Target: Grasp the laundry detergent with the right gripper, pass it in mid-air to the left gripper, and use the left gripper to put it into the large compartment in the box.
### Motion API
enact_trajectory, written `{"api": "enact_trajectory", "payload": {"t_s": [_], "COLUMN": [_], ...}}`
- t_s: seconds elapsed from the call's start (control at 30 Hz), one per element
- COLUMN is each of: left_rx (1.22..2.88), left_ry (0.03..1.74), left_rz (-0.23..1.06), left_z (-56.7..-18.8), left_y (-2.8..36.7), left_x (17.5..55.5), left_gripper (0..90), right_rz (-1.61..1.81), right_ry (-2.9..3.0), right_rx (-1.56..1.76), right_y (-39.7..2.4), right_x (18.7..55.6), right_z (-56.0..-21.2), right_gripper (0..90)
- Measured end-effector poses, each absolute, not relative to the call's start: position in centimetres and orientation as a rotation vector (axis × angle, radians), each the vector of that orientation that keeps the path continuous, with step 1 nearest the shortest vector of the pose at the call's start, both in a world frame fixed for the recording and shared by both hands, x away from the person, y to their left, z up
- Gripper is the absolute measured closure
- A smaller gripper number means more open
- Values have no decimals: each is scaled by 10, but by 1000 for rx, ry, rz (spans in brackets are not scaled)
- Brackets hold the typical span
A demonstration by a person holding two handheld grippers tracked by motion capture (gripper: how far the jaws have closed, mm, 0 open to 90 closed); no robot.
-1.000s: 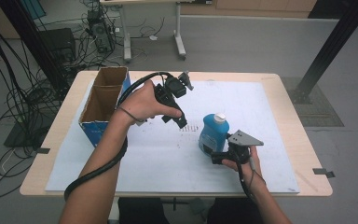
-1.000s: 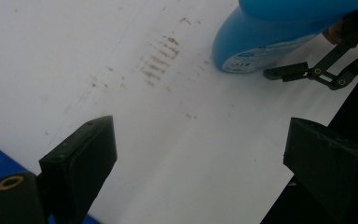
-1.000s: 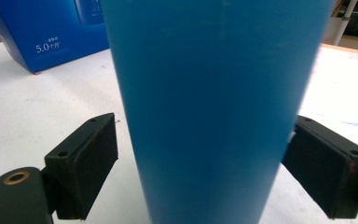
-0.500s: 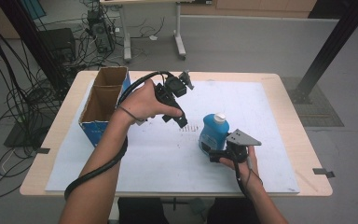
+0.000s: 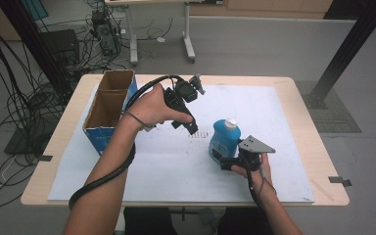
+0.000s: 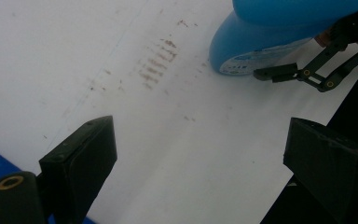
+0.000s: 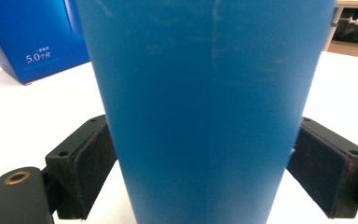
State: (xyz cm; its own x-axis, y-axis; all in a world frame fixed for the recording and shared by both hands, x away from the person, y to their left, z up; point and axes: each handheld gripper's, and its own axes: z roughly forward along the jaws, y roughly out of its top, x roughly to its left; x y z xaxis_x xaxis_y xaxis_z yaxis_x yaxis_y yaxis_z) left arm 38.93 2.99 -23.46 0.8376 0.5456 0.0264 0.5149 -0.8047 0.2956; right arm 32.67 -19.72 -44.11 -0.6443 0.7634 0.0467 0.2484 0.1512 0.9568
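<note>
A blue bottle [image 5: 223,139] with a white cap stands upright on the white sheet [image 5: 166,166], right of the table's middle. My right gripper [image 5: 226,161] reaches it from the near side. In the right gripper view both pads [image 7: 91,163] press the flanks of the bottle [image 7: 205,107], so the right gripper [image 7: 205,177] is shut on it. My left gripper [image 5: 190,128] hangs above the sheet to the bottle's left, tilted down. In the left gripper view the left gripper [image 6: 200,144] is open, its jaws wide apart over bare sheet, with the bottle's base [image 6: 251,51] farther off.
An open cardboard box [image 5: 108,105] with blue sides stands at the table's left; its blue wall [image 7: 32,42] shows behind the bottle. Faint brown marks [image 6: 156,65] stain the sheet beside the bottle. The wooden table edge [image 5: 318,147] borders the sheet.
</note>
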Motion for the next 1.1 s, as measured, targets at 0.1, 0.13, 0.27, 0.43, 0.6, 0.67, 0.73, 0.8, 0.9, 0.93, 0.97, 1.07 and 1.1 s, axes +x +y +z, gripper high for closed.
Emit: {"api": "enact_trajectory", "payload": {"t_s": [0.1,0.13,0.27,0.43,0.6,0.67,0.73,0.8,0.9,0.93,0.97,1.07,1.1], "left_rx": [2741,2740,2742,2741,2741,2741,2744,2742,2744,2744,2744,2744,2744], "left_ry": [805,805,810,809,809,810,808,805,801,801,801,800,800], "left_rz": [159,161,166,168,164,167,167,169,169,169,170,171,172], "left_z": [-235,-235,-236,-235,-235,-235,-235,-235,-234,-234,-235,-235,-235], "left_y": [29,29,29,30,29,29,28,28,27,27,27,26,26], "left_x": [389,389,389,389,389,389,389,389,389,389,389,388,388], "left_gripper": [98,98,98,98,98,98,98,98,98,98,98,98,98], "right_rz": [1508,1508,1511,1509,1511,1511,1511,1512,1515,1516,1516,1517,1516], "right_ry": [1979,1978,1976,1974,1973,1973,1973,1973,1968,1966,1966,1967,1970], "right_rx": [964,967,966,966,966,968,966,964,965,963,963,964,961], "right_y": [-198,-198,-198,-198,-197,-197,-197,-197,-198,-198,-198,-198,-198], "right_x": [326,326,326,326,326,326,326,326,326,326,326,325,325], "right_z": [-441,-441,-440,-440,-441,-441,-441,-440,-439,-439,-439,-439,-439], "right_gripper": [128,128,128,128,129,129,130,130,130,130,130,130,130]}}
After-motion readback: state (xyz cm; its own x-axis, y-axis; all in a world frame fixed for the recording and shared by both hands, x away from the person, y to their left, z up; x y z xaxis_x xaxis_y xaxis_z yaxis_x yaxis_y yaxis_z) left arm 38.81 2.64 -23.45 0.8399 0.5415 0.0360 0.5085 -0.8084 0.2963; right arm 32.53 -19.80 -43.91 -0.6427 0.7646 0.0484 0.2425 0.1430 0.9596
